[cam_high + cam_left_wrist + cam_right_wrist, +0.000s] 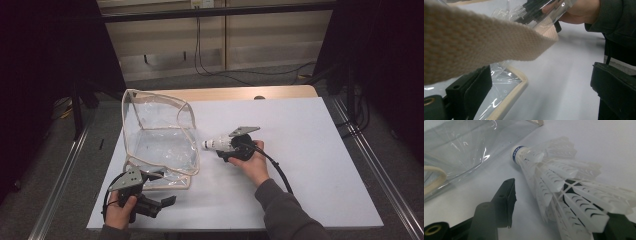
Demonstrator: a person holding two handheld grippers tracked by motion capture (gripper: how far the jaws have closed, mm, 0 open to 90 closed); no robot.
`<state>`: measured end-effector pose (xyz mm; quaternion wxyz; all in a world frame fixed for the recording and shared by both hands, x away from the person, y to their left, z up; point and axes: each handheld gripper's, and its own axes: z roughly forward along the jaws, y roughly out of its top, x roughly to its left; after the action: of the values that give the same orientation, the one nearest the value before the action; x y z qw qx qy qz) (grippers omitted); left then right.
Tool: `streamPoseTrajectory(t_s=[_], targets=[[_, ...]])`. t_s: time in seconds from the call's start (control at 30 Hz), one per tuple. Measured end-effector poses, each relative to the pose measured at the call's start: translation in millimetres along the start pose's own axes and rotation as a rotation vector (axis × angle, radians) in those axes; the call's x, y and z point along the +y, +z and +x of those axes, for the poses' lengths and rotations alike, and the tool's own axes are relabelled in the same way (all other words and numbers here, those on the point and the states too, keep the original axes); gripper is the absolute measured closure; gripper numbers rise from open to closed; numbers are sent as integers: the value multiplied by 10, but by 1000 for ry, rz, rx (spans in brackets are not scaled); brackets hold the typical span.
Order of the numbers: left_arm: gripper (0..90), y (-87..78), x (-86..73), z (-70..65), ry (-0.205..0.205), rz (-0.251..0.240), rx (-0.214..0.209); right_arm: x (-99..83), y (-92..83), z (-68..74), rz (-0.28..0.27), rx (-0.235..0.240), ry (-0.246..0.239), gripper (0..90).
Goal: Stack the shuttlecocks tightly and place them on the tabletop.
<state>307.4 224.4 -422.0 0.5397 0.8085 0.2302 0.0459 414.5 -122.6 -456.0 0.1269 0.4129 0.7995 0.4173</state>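
A white feather shuttlecock [217, 144] lies with its blue-banded cork toward a clear plastic bag [157, 135] with beige trim, which stands at the table's left. My right gripper [227, 150] is at the shuttlecock's feather end. In the right gripper view the shuttlecock's skirt [554, 175] sits between the jaws. The left jaw stands clear of the feathers and the right jaw is hidden behind them. My left gripper [165, 187] is open at the bag's near corner. The bag's woven strap [474, 42] crosses just above its left jaw, not pinched.
The white table top [310, 150] is bare to the right of the hand. The bag's flat trimmed base [514, 92] lies between the left jaws. Metal rails run along both sides of the table, and cables lie on the floor behind it.
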Motion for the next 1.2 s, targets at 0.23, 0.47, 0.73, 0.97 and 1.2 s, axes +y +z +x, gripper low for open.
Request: streamPoseTrajectory(t_s=[0.23, 0.47, 0.73, 0.97, 1.2], targets=[[37, 0, 0, 2, 1, 0, 0, 1, 14, -9, -11, -14, 1, 533], [38, -3, 0, 3, 2, -1, -2, 4, 12, -7, -9, -12, -32, 719], [38, -3, 1, -1, -1, -1, -1, 11, 4, 5, -10, -1, -49, 807], [38, -3, 1, -2, 2, -1, 1, 21, -21, -17, -17, 12, -44, 836], [39, -4, 0, -5, 0, 0, 1, 35, -79, -38, -23, 33, -34, 869]])
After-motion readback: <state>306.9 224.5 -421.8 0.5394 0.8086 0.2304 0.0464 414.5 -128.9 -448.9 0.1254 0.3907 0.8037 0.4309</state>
